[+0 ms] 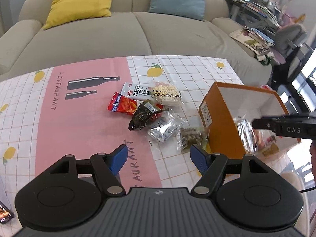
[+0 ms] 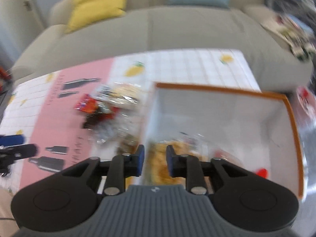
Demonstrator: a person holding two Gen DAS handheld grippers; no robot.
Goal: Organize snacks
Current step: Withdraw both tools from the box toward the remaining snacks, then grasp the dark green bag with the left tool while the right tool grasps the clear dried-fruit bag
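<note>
Our left gripper (image 1: 157,159) gapes wide and empty over the tablecloth (image 1: 83,118), loose snack packets (image 1: 150,106) scattered at twelve o'clock. Our right gripper (image 2: 155,161), jaws narrowly parted and gripping nothing, hangs above the orange box (image 2: 292,122), where a yellowish packet (image 2: 162,164) lies, blurred.

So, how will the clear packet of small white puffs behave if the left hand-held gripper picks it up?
The clear packet of white puffs is thin film, so it probably sags and crinkles. Its small airy-looking pieces suggest it is light. The glossy film may slip between the pads, and a hard squeeze could crush the puffs.
</note>
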